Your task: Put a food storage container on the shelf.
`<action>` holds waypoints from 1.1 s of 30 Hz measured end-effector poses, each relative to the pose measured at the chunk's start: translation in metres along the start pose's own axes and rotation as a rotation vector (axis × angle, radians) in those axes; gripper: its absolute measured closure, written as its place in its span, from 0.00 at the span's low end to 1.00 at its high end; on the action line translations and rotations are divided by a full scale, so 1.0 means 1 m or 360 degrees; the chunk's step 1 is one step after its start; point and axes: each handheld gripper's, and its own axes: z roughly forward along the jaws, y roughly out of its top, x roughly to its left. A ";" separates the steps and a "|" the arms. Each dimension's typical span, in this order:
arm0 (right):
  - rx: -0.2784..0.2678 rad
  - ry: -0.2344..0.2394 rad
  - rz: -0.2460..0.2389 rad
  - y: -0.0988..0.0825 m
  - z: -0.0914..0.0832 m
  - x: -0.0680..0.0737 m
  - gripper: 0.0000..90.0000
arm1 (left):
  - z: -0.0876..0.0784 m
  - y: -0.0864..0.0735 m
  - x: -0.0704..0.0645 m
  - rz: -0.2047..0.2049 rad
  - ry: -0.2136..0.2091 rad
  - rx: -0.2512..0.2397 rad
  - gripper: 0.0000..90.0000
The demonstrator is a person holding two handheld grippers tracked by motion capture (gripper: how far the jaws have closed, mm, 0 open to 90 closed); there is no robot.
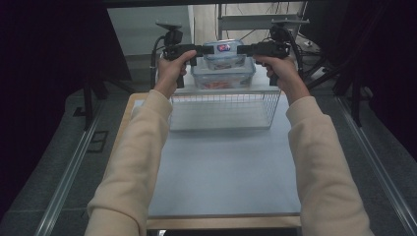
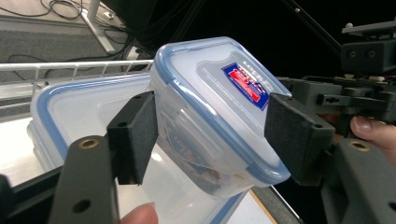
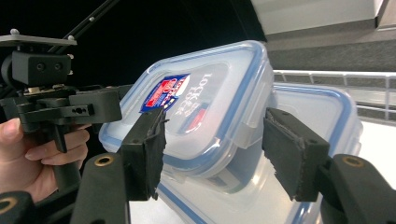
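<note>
A small clear container [image 1: 223, 49] with a blue-rimmed lid and a red-and-blue label is held between both grippers, over a larger clear blue-rimmed container [image 1: 223, 76]. My left gripper [image 1: 199, 50] comes in from the left and my right gripper [image 1: 246, 49] from the right. In the left gripper view, my left gripper [image 2: 212, 135] has a pad pressed on each side of the small container [image 2: 210, 107]. My right gripper [image 3: 217, 151] clamps the opposite end of the small container [image 3: 210, 107] in its own view. The larger container [image 2: 84, 102] [image 3: 317, 107] lies below.
A white wire basket [image 1: 223, 110] stands at the far end of the pale table [image 1: 221, 167], with the larger container by its far side. Dark stands and cables surround the table's far end. Grey floor rails run along both sides.
</note>
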 end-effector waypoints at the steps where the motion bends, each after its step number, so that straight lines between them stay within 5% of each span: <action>1: -0.0002 -0.0004 0.0001 0.000 0.000 0.000 0.43 | 0.000 0.000 0.000 0.0002 0.0004 -0.0004 0.36; 11: -0.0057 -0.0043 -0.0009 -0.006 -0.018 -0.004 0.42 | -0.023 -0.011 -0.011 0.0086 0.0054 -0.0047 0.38; 18: -0.0048 -0.0048 -0.0014 -0.016 -0.028 -0.001 0.42 | -0.034 -0.029 -0.024 0.0156 0.0094 0.0008 0.73; 23: -0.0033 -0.0059 -0.0023 -0.022 -0.034 0.003 0.42 | -0.027 -0.040 -0.027 0.0216 0.0053 0.0105 0.90; 33: -0.0009 -0.0048 -0.0032 -0.026 -0.036 0.002 0.42 | 0.001 -0.044 -0.031 0.0243 0.0042 0.0133 0.99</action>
